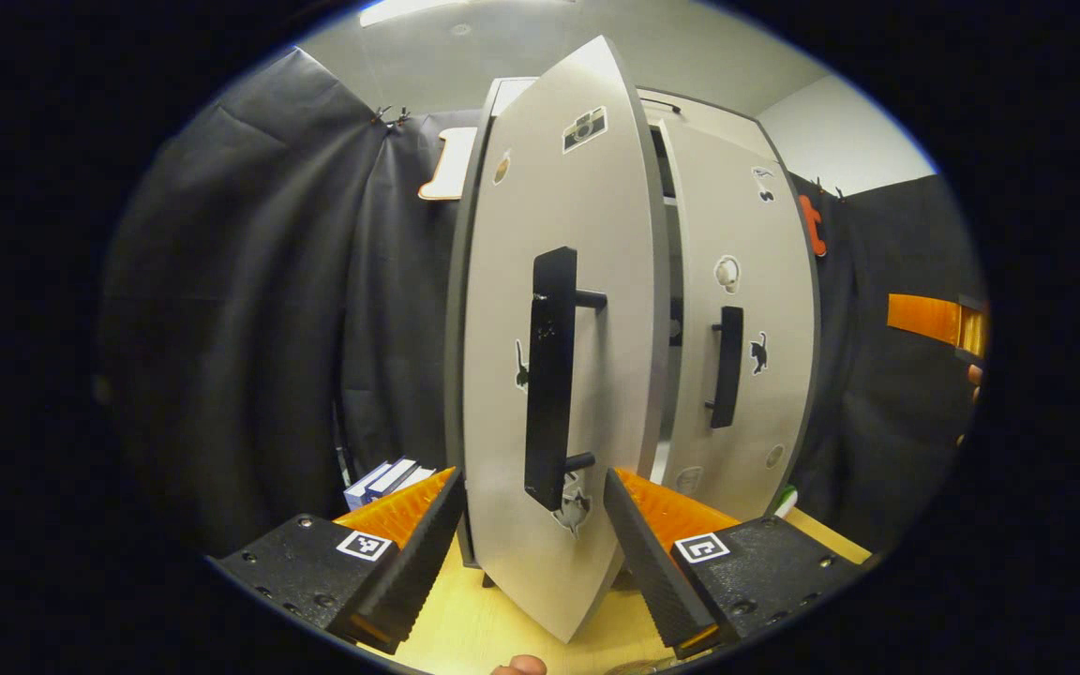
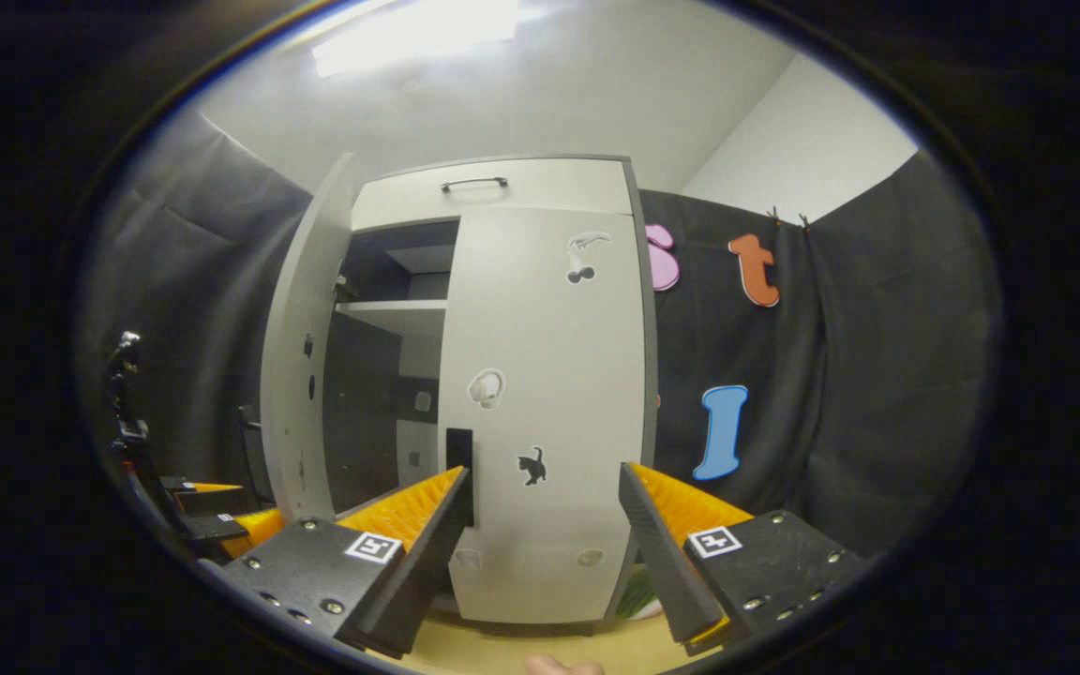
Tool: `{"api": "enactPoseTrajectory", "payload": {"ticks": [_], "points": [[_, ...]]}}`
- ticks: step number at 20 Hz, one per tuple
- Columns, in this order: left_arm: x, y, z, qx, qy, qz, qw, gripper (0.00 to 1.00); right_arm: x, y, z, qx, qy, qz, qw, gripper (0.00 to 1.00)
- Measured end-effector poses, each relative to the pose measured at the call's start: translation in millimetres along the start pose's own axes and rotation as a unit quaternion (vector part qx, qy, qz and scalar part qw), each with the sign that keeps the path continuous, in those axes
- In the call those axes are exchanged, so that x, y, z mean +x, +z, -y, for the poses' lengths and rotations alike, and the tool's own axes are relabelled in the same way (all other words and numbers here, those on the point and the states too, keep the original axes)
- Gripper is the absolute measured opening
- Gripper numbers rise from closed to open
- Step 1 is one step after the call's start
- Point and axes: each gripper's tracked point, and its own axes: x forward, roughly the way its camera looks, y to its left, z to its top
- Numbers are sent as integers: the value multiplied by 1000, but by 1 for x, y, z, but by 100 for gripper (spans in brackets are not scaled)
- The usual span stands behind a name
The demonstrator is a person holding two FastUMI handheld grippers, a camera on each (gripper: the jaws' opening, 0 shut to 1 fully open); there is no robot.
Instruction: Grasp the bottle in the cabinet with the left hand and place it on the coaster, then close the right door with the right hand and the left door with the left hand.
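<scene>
**Closing up: right door shut, left door still ajar**

Standing before the tall pale-grey cabinet (image 2: 540,187), the job looks nearly finished. Its right door (image 2: 545,412), the flat grey panel with small animal stickers, sits flush against the frame. The left door (image 1: 559,375), a matching grey panel with a long black bar handle (image 1: 549,375), hangs partly open and needs pushing home.

The left gripper (image 1: 535,534) has its jaws spread wide on either side of that door's lower edge, gripping nothing. The right gripper (image 2: 545,525) is likewise spread wide and empty, facing the shut door.

Through the gap, the white shelf (image 2: 395,314) and dark compartments look bare. I cannot make out the bottle or the coaster.
</scene>
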Motion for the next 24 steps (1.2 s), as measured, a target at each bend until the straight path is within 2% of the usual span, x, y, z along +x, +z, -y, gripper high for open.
{"api": "enactPoseTrajectory", "payload": {"ticks": [1,2,3,7,8,13,15,16,24], "points": [[1,0,5,1,-3,0,1000,89,-2,0,3,-2,-2,0,1000,92],[2,1,10,0,-8,0,1000,89,-3,0,6,-4,-4,0,1000,95],[2,0,15,0,-11,0,1000,94,-3,0,8,-5,-5,0,1000,95],[5,2,29,-1,-21,0,1000,95,-6,0,13,-8,-5,-2,1000,93],[4,3,30,-3,-22,1,1000,95,-6,0,14,-7,-4,-2,1000,95],[1,8,35,0,-20,5,1000,95,-12,-1,18,-7,-2,-4,1000,95],[-3,12,37,-1,-18,8,1000,95,-14,-2,19,-7,-2,-5,1000,92],[-5,15,37,-2,-18,10,1000,95,-16,-2,19,-7,-1,-6,1000,95],[-16,27,38,-6,-13,22,1000,95,-27,-3,22,-9,2,-8,1000,93]]}}
